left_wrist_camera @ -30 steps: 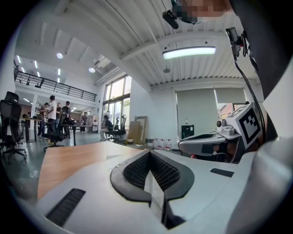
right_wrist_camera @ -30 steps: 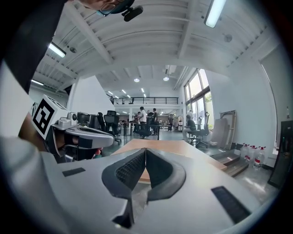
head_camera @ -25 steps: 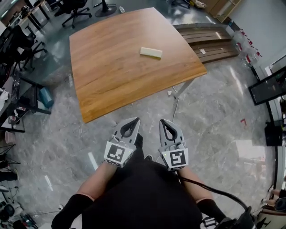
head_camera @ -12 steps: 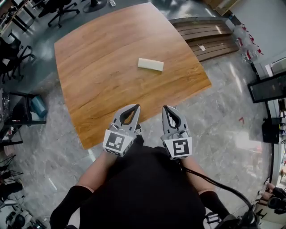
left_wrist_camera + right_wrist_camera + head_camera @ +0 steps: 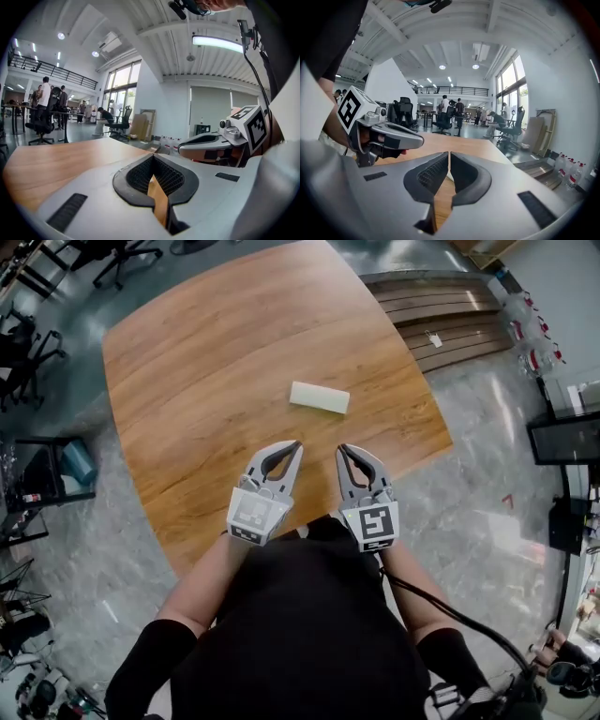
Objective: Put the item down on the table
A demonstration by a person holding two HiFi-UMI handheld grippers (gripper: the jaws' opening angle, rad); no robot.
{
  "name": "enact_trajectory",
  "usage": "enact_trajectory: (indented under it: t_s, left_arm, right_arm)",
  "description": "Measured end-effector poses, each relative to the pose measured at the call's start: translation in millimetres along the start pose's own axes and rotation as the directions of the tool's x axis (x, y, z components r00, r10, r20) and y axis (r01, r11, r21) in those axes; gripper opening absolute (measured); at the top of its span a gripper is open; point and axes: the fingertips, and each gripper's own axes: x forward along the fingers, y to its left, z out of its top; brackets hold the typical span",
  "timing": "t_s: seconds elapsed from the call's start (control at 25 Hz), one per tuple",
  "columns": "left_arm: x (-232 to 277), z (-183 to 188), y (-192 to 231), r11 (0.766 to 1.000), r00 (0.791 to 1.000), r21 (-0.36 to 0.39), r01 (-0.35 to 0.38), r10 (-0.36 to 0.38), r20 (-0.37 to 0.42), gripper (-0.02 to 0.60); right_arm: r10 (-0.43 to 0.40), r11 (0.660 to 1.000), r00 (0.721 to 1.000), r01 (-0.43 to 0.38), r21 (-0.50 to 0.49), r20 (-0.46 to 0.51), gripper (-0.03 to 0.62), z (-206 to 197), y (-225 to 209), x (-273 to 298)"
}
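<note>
A cream rectangular block lies flat on the wooden table, a little beyond both grippers. My left gripper and right gripper are side by side over the table's near edge, pointing at the block and apart from it. Both are shut with nothing between the jaws. In the left gripper view the closed jaws face across the tabletop, with the right gripper alongside. The right gripper view shows its closed jaws and the left gripper beside them.
Office chairs stand off the table's far left corner. A dark rack with a teal container is on the floor at the left. Wooden slatted boards lie at the upper right, a dark screen at the right. People stand far back.
Both grippers have moved forward together, from over the floor to over the table's near edge. The block has stayed where it was on the table. Both stay shut.
</note>
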Motion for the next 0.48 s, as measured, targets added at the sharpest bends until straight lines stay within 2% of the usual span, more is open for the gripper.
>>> enact_trajectory:
  t_s: [0.24, 0.32, 0.4, 0.44, 0.48]
  left_arm:
    - [46.6, -21.1, 32.5, 0.998, 0.998, -0.047, -0.031, 0.029, -0.049, 0.003]
    - [61.3, -32.9, 42.8, 0.997, 0.997, -0.068, -0.042, 0.037, -0.074, 0.003]
    - [73.3, -41.3, 51.2, 0.994, 0.995, -0.092, -0.051, 0.043, -0.093, 0.003]
    - [78.7, -44.6, 54.7, 0.994, 0.993, -0.097, -0.055, 0.045, -0.105, 0.003]
    - [83.5, -47.5, 58.0, 0.993, 0.992, -0.099, -0.061, 0.049, -0.117, 0.003]
  right_arm:
    - [0.105, 0.993, 0.989, -0.110, -0.040, -0.103, 0.015, -32.1, -35.7, 71.0]
    - [0.147, 0.987, 0.978, -0.156, -0.050, -0.150, 0.017, -46.2, -41.2, 92.5]
    - [0.194, 0.975, 0.955, -0.214, -0.065, -0.226, 0.023, -67.4, -42.5, 112.2]
    - [0.225, 0.965, 0.935, -0.254, -0.073, -0.275, 0.063, -79.6, -42.7, 121.9]
    - [0.254, 0.952, 0.911, -0.294, -0.081, -0.327, 0.147, -91.5, -43.4, 131.6]
